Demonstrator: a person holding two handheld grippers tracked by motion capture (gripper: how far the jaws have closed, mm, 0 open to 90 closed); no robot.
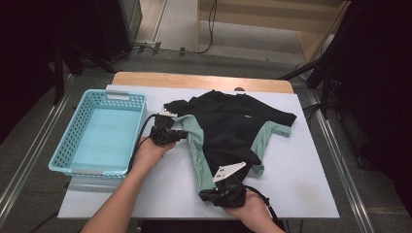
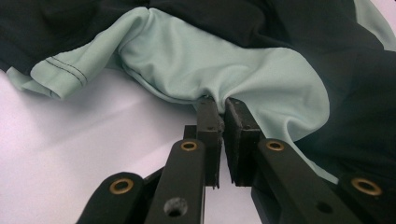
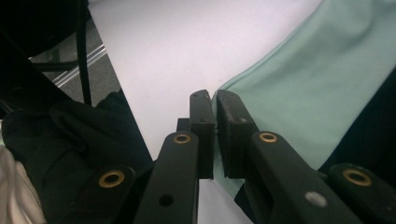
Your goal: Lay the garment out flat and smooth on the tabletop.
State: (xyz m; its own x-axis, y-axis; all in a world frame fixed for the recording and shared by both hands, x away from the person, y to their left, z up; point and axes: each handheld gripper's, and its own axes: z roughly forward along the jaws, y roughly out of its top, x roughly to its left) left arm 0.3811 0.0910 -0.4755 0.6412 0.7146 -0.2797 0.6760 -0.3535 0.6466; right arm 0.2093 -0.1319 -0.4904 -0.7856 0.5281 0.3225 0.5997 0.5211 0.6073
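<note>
A black shirt with mint-green side panels (image 1: 228,131) lies crumpled across the middle of the white table (image 1: 301,184). My left gripper (image 1: 186,134) is at the shirt's left side, near a sleeve. In the left gripper view, the left gripper (image 2: 218,101) is shut on a fold of the shirt's mint fabric (image 2: 224,65). My right gripper (image 1: 204,194) is at the shirt's near hem by the front table edge. In the right gripper view, the right gripper (image 3: 211,97) is closed on the edge of the mint panel (image 3: 317,84).
A light blue plastic basket (image 1: 60,158) stands on the table's left side, with nothing in it, close to my left hand. Black stands and cables are on the floor beyond the table. White tabletop shows to the right of the shirt.
</note>
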